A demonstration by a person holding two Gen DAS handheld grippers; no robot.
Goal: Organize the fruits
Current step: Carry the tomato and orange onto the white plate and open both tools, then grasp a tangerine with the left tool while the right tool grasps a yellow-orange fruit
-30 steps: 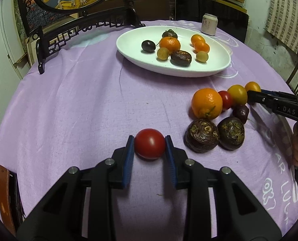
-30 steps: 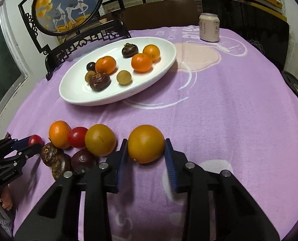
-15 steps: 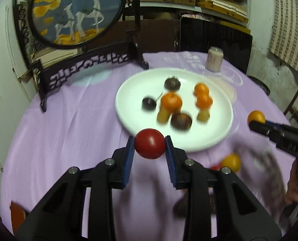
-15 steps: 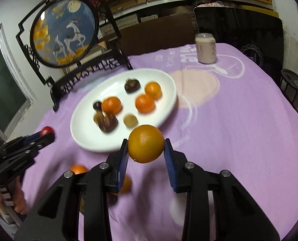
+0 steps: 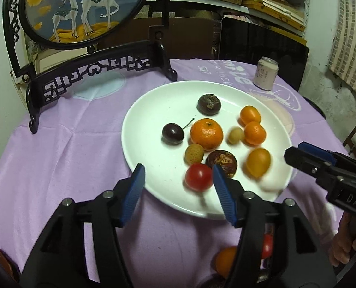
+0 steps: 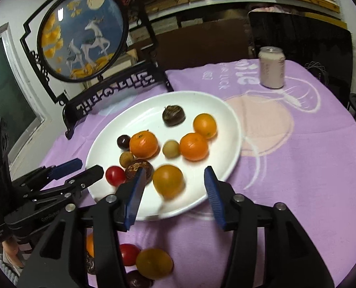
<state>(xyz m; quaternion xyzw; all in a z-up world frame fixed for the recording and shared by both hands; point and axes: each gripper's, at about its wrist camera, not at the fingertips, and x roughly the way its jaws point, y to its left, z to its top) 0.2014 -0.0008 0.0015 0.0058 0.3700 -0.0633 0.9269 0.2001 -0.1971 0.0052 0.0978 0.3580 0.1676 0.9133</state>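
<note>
A white oval plate (image 5: 154, 110) (image 6: 226, 110) holds several fruits on the purple cloth. My left gripper (image 5: 178, 187) is open above the plate's near rim; the red tomato (image 5: 198, 177) (image 6: 115, 175) lies in the plate between its fingers, blurred. My right gripper (image 6: 174, 192) is open over the plate's near edge; the yellow-orange fruit (image 6: 168, 180) (image 5: 258, 162) lies blurred in the plate between its fingers. A mandarin (image 5: 206, 133), dark passion fruits and small round fruits also lie in the plate. More fruits (image 6: 154, 266) lie on the cloth below the right gripper.
A black carved stand with a round deer screen (image 5: 82, 12) stands at the back left. A pale drink can (image 5: 265, 76) (image 6: 272, 67) stands behind the plate. A dark chair back (image 6: 298, 43) is beyond the table edge.
Both grippers moved forward over the plate and opened. The tomato left the left gripper and the yellow-orange fruit left the right gripper; both now lie in the plate.
</note>
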